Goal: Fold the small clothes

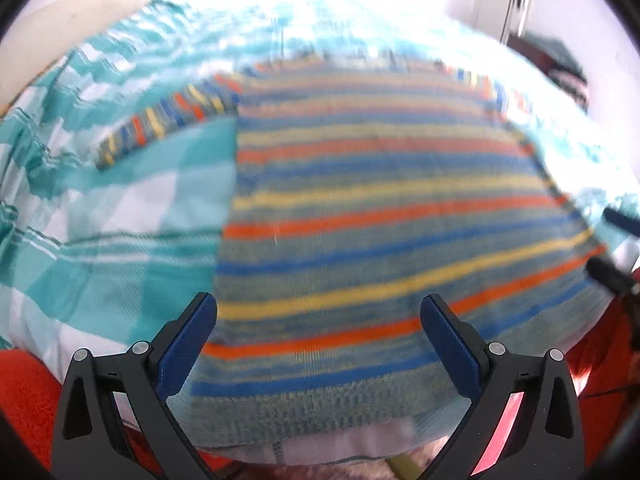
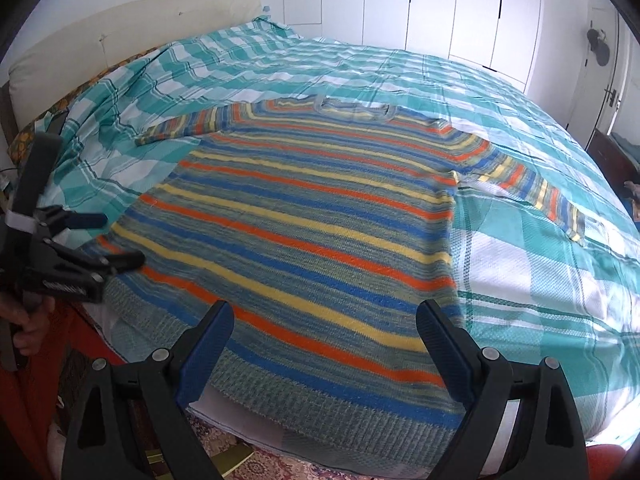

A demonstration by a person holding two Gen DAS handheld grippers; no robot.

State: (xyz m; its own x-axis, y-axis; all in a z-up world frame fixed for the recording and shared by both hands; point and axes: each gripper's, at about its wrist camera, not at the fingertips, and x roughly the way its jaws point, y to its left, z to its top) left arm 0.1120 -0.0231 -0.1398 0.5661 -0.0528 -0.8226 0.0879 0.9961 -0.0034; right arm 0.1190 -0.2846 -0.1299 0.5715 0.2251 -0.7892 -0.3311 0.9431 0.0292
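Sweater laid flat, both claws released: you are at the start of the fold.

The striped sweater [image 2: 304,216] lies spread on the checked bedspread [image 2: 520,280], hem nearest you, both sleeves out to the sides. Your left gripper [image 1: 318,320] and right gripper [image 2: 325,328] hover over the hem, jaws wide apart, grasping nothing. I judge no fold is made yet; the next move calls for pinching a sleeve or side edge and carrying it across the body. No containers show in either view.
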